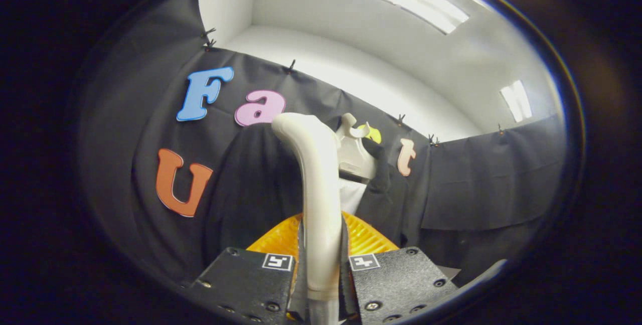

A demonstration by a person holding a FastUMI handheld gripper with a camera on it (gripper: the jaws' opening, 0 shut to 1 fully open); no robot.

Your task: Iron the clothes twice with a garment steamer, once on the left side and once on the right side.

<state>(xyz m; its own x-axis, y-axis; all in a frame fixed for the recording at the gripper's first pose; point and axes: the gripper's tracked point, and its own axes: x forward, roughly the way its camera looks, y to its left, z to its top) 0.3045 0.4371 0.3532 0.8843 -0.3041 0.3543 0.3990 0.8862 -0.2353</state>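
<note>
Gripper: gripper [321, 265], fingers clenched on the cream handle of the garment steamer [316, 184], one finger [251, 275] on each side, pressing it.
Steamer axis: handle runs straight up and away from the fingers, curving over at its top toward the cloth wall; long axis in line with the fingers.
Steamer head: an orange ribbed part [363, 237] shows just beyond the fingertips, behind the handle; which way the steam face points I cannot tell.
Garment: dark garment [251, 189] hangs on a pale hanger [353, 152] against the booth wall, directly beyond the handle, a light inner panel [351, 194] showing at the neck.
Bearing: garment dead ahead; its larger visible spread lies left of the handle.
Contact: steamer and cloth look apart, though the gap is hard to judge.
Next move, judged: carry the head forward to one side of the garment, then stroke along it.
</note>
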